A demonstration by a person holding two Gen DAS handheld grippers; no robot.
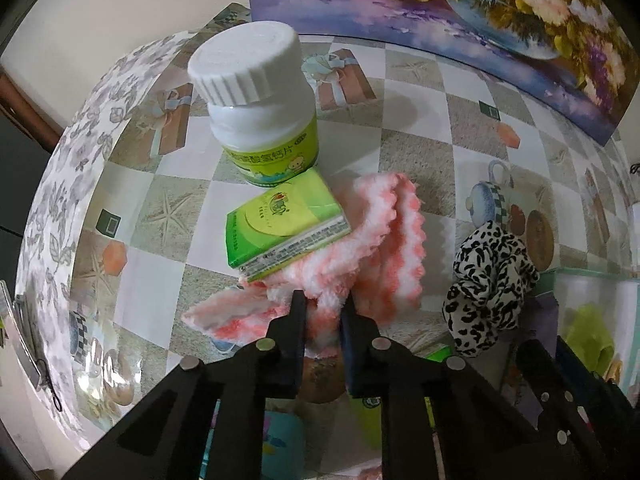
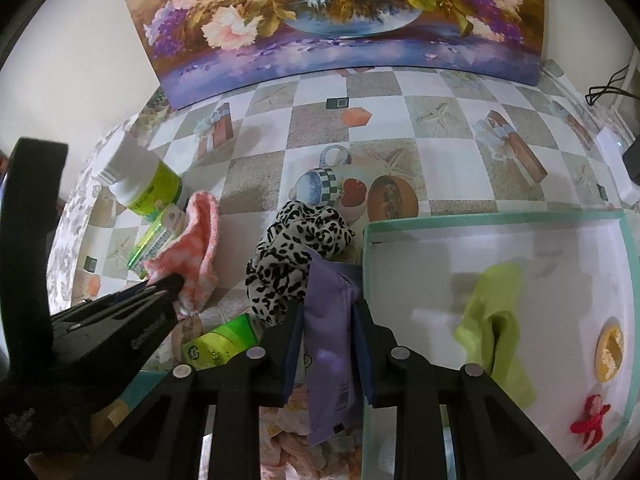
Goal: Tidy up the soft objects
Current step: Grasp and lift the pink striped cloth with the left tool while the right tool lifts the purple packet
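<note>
A fluffy pink-and-white cloth (image 1: 372, 248) lies crumpled on the checked tablecloth, and my left gripper (image 1: 323, 304) is shut on its near fold. The right wrist view shows the same grip from the side, with the left gripper (image 2: 176, 280) pinching the pink cloth (image 2: 198, 248). My right gripper (image 2: 330, 308) is shut on a soft purple packet (image 2: 330, 344) that stands upright between its fingers. A black-and-white leopard-print fabric piece (image 2: 296, 252) sits bunched just beyond the packet, to the right of the pink cloth (image 1: 488, 292).
A green tissue pack (image 1: 280, 224) rests partly on the pink cloth, beside a white-capped bottle (image 1: 256, 108). A white box with a teal rim (image 2: 492, 216) holds a lime cloth (image 2: 496, 320), a red bow (image 2: 592, 420) and a yellow disc (image 2: 610, 354). A flower painting (image 2: 332, 20) leans behind.
</note>
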